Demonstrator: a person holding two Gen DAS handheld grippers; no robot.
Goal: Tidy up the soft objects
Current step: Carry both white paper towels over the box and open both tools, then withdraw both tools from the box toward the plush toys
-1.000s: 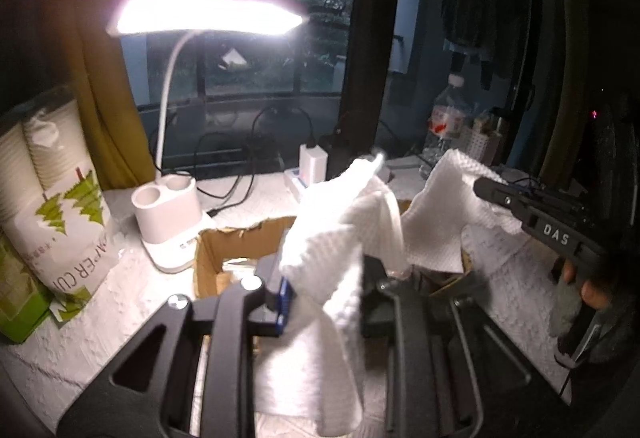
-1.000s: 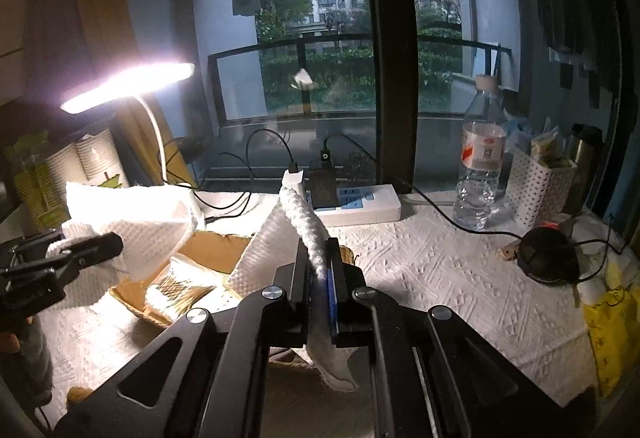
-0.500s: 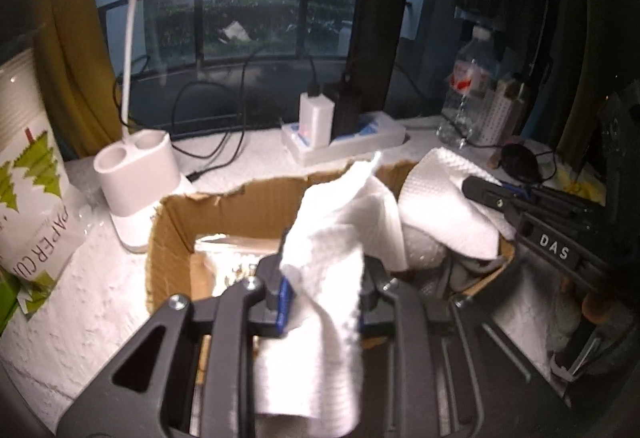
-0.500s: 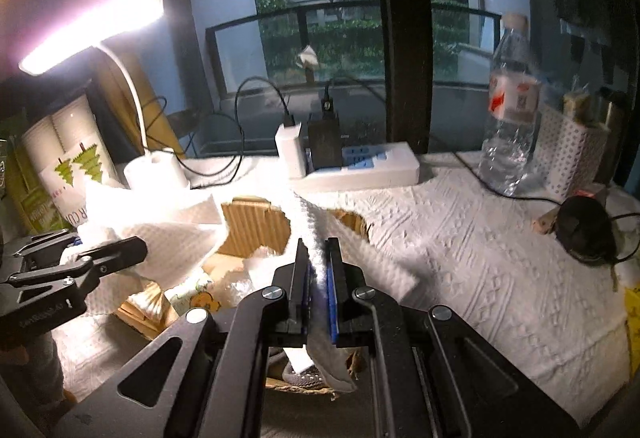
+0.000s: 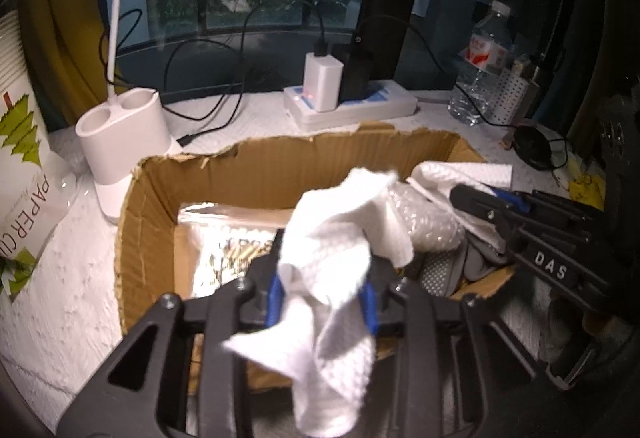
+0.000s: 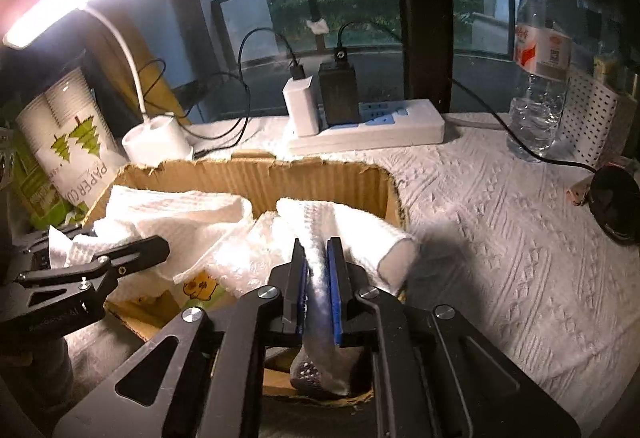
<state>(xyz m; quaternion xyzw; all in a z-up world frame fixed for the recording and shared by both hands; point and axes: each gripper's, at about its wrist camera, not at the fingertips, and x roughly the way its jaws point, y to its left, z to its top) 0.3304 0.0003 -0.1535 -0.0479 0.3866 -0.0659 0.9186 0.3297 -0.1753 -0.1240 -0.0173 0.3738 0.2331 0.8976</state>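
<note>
An open cardboard box (image 5: 280, 166) holds bubble wrap (image 5: 424, 214), a foil packet and a grey sock (image 6: 316, 374). My left gripper (image 5: 322, 296) hangs over the box's near edge. Its jaws are opening, and a bunched white waffle cloth (image 5: 332, 246) still fills the gap between the blue pads. My right gripper (image 6: 318, 274) is over the box's right side. Its jaws are opening too, with a fold of white cloth (image 6: 344, 226) between the pads that drapes onto the box's contents. I cannot tell whether both folds belong to one cloth.
A white lamp base (image 5: 120, 130) and a paper-cup pack (image 6: 76, 142) stand left of the box. Behind it lies a power strip (image 6: 384, 130) with chargers and cables. A water bottle (image 6: 540, 70), a perforated holder and a black round object (image 6: 616, 198) are to the right, on the white tablecloth.
Both grippers have come down with the white cloth from above the box to its rim and tilted downward. The gaps between both pairs of pads have widened a little.
</note>
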